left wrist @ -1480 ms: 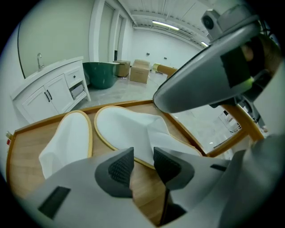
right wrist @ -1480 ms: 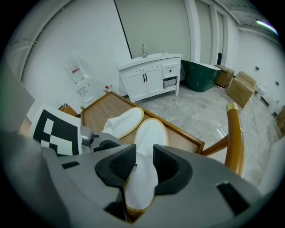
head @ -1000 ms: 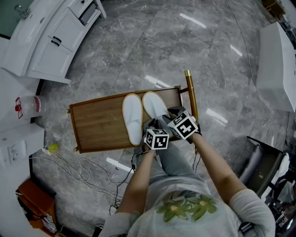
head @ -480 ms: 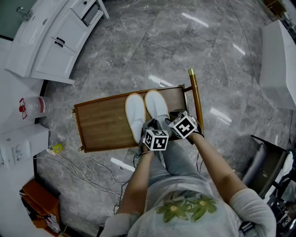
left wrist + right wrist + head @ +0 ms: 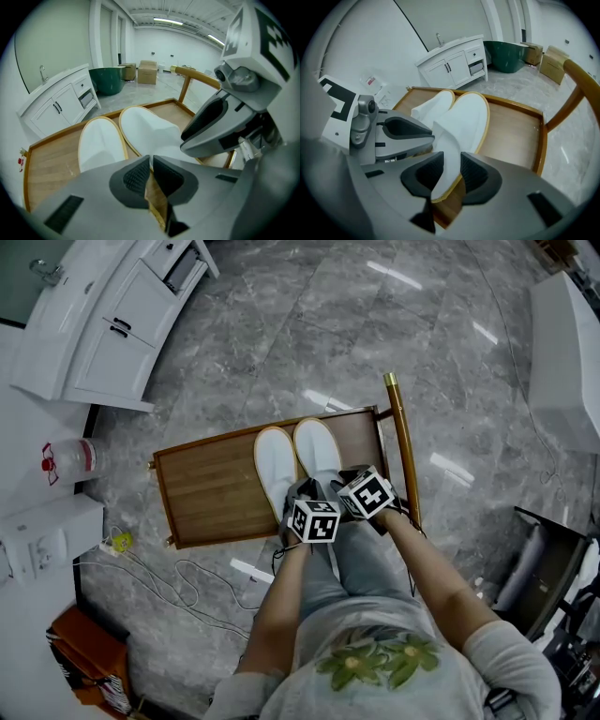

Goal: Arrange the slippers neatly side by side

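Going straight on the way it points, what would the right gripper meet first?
The right-hand white slipper, its heel already between the right gripper's jaws, which have just been closing; beneath it, likely the wooden trolley.

Head view looks steeply down; both close gripper views share the slippers (image 5: 150, 131).

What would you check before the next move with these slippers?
1. Left slipper and right slipper side by side on the wooden tray: ok.
2. Toes level: ok.
3. Heels level: cannot tell, grippers cover them.
4. Left gripper, fingers just closing, pinches a tan slipper rim: ok.
5. Right gripper, fingers just closing, grips the right slipper's heel: ok.
6. Which slipper the left gripper holds: cannot tell.
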Demonstrator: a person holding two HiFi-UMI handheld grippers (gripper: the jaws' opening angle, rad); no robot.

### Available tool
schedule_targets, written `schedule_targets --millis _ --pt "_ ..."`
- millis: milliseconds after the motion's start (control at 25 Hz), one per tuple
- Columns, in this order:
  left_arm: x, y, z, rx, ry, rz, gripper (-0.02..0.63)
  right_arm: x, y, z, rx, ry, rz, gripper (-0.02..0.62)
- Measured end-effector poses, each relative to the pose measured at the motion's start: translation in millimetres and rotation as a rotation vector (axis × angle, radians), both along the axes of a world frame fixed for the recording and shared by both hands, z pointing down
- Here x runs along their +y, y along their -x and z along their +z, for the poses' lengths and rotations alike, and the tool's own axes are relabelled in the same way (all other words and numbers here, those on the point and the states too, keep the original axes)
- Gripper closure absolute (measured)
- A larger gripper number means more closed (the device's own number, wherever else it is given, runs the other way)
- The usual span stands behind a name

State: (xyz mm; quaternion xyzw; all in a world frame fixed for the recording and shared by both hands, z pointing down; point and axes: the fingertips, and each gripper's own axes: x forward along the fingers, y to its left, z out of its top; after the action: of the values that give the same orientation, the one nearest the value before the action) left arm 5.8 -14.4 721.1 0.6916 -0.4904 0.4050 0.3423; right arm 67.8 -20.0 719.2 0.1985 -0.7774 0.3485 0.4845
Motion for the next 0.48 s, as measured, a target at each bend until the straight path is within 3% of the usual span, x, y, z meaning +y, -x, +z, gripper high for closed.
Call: schedule_targets --millis 240,480 --pt "0.1 6.9 -2.2 0.017 -0.010 -0.008 0.572 7.3 4.6 1.5 -0.002 0.010 0.021 0.482" --pt "1.0 11.6 -27.2 0.129 -0.056 -0.077 0.572 6.1 6.8 -21.1 -0.047 -0.026 0.084 0.493"
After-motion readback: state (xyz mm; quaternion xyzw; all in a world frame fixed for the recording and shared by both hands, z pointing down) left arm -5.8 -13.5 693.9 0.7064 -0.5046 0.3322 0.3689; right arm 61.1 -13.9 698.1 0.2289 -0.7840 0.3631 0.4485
